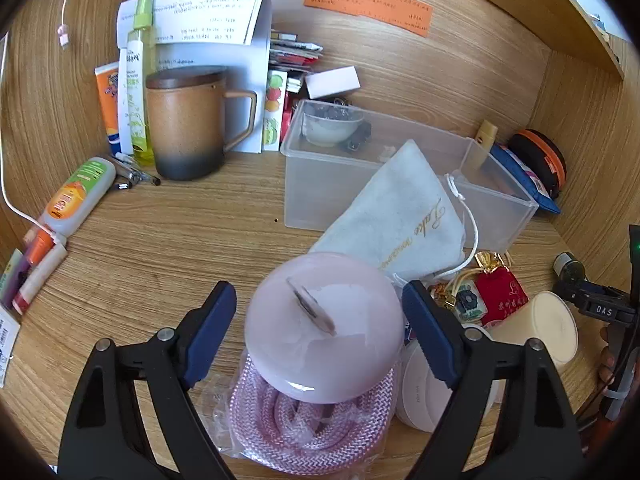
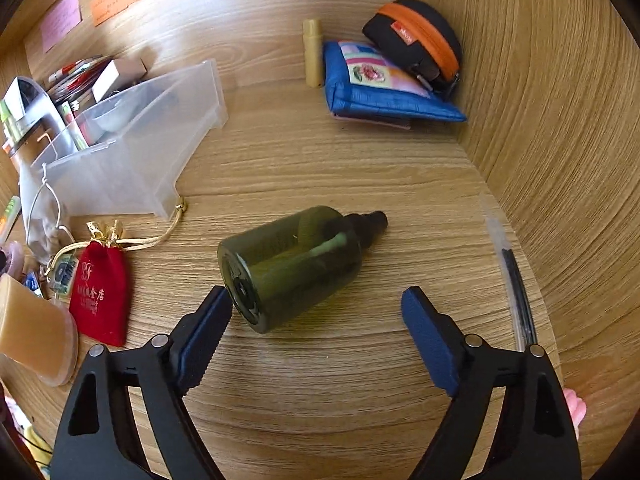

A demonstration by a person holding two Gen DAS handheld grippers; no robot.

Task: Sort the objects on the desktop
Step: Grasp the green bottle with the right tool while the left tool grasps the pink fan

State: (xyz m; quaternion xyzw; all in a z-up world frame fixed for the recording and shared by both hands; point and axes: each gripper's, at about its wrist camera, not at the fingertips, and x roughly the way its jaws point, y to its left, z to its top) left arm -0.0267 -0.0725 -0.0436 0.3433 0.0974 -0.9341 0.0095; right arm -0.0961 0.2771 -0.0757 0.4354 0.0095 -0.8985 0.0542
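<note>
My left gripper (image 1: 320,320) is open, its blue pads on either side of a round pink device (image 1: 324,328) that rests on a coiled pink braided cable (image 1: 312,420) in a plastic wrap; the pads stand a little apart from it. My right gripper (image 2: 316,320) is open over the desk, with a dark green bottle (image 2: 296,264) lying on its side just ahead; the left pad (image 2: 208,328) is close to the bottle's base. A clear plastic box (image 1: 400,184) holds a small white bowl (image 1: 330,128). A white drawstring pouch (image 1: 400,216) leans on the box.
A brown lidded mug (image 1: 188,124), bottles and tubes stand at the left. A red pouch (image 2: 100,292), a cream cup (image 1: 540,332) and white round cases lie at the right of the pink device. A blue patchwork pouch (image 2: 380,84) and black-orange case (image 2: 420,40) sit by the right wall.
</note>
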